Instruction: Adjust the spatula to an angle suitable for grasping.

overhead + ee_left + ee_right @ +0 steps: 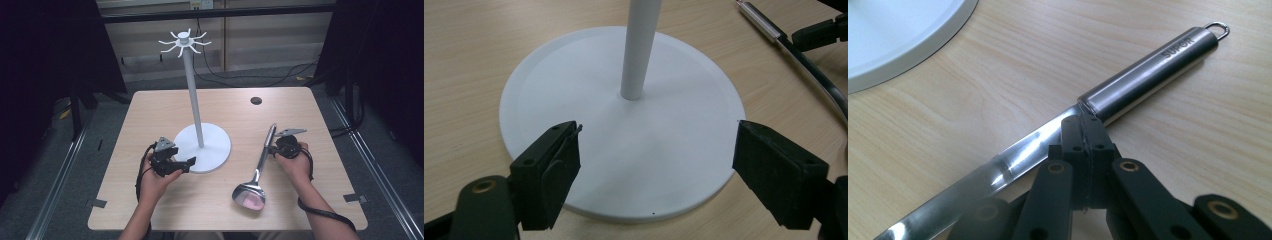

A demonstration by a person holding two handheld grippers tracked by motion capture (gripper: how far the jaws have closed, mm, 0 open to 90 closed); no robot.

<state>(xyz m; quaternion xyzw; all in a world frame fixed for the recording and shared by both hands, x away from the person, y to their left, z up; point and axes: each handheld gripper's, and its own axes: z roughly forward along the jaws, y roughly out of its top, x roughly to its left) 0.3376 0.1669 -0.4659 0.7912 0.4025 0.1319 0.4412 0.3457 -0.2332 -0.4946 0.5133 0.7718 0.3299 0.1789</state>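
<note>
Steel is the material of the ladle [257, 170], which lies on the wooden table [150, 115] to the right of the white rack base [220, 150]; its bowl points toward the person and its handle loop [1219, 27] points away. The right gripper [1083, 122] is clenched, and its tips meet at the junction between the flat shank and the round handle tube. The left gripper [656, 150] is released; its jaws stand wide apart above the near half of the base, on either side of the pole [639, 50].

Risks, as a judgement:
- The grip sits far from the bowl. On lifting, the heavy bowl end may swing down and the polished shank may twist or slip between the narrow tips.
- The hooks [184, 42] sit high on a slender pole. A sideways push from the ladle may tip the rack unless the base is held down.
- The handle loop is small, so a hook may be missed.

Limits of observation:
- From the right gripper view it cannot be determined how much metal lies between the closed tips, or whether they merely rest on the shank.
- The hooks appear small and pale in the high view; their shape is unclear.
- The bowl is cut off in the right gripper view.
</note>
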